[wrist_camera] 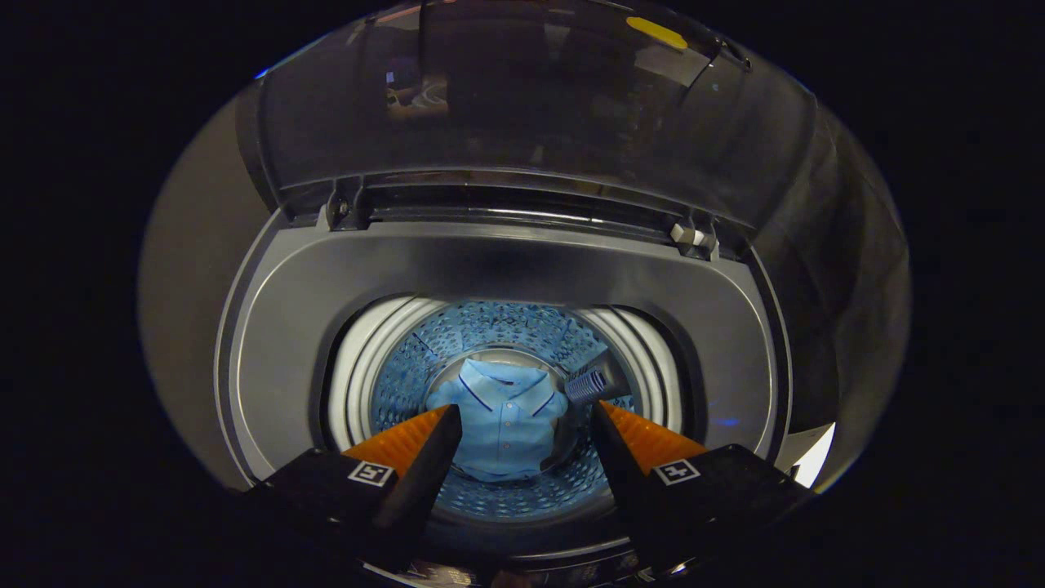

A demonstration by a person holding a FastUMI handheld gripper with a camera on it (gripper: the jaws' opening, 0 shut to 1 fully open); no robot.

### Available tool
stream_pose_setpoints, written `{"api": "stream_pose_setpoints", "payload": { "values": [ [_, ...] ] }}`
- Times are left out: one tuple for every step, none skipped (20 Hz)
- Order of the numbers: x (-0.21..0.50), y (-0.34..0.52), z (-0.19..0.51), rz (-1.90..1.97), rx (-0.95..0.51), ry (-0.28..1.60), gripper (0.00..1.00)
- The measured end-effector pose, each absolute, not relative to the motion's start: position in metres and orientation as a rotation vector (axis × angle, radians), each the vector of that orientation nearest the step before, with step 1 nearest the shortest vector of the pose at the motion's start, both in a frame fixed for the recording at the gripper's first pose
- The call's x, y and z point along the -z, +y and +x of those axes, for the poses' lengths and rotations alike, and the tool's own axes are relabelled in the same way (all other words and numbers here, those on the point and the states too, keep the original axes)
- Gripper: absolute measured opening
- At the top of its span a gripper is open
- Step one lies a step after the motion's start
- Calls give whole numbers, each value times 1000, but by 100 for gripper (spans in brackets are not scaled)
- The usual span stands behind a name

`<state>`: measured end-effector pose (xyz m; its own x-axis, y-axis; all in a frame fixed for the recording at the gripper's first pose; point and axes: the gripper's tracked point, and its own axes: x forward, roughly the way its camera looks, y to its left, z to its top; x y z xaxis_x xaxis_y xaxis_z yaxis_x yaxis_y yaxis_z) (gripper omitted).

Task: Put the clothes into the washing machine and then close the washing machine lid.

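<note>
a light blue shirt (pixel 502 416) lies at the bottom of the washing machine's drum (pixel 408 367), seen between the two fingers and well beyond them. the gripper (pixel 526 425) hovers above the opening, fingers spread wide and holding nothing. the machine's grey top (pixel 286 327) rings the drum, and the lid (pixel 531 106) stands raised behind it.

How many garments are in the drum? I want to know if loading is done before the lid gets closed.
1: a light blue collared shirt lies at the bottom of the drum, beyond the open gripper. Anything beneath it would be hidden. The lid stands open.
</note>
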<state>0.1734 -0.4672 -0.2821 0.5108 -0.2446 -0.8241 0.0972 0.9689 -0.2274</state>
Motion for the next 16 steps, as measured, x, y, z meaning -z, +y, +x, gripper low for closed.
{"api": "stream_pose_setpoints", "payload": {
  "values": [
    [280,-467,172,-164,205,1012,99],
    [276,-464,174,-162,197,998,99],
    [268,-463,175,-165,191,975,99],
    [258,-462,177,-173,186,950,99],
    [244,-459,180,-181,181,913,99],
    [229,-457,183,-185,176,881,99],
    [209,-453,187,-188,172,844,99],
    [190,-449,192,-190,166,808,99],
    [169,-448,197,-199,162,772,99],
    [145,-444,204,-211,160,728,99],
    [122,-440,211,-219,155,691,99],
    [98,-438,220,-225,150,652,99],
    [76,-435,227,-228,145,612,99],
    [54,-434,236,-237,149,577,99],
    [32,-432,246,-244,145,549,99],
    [12,-431,255,-243,143,517,99]
  ]
}}
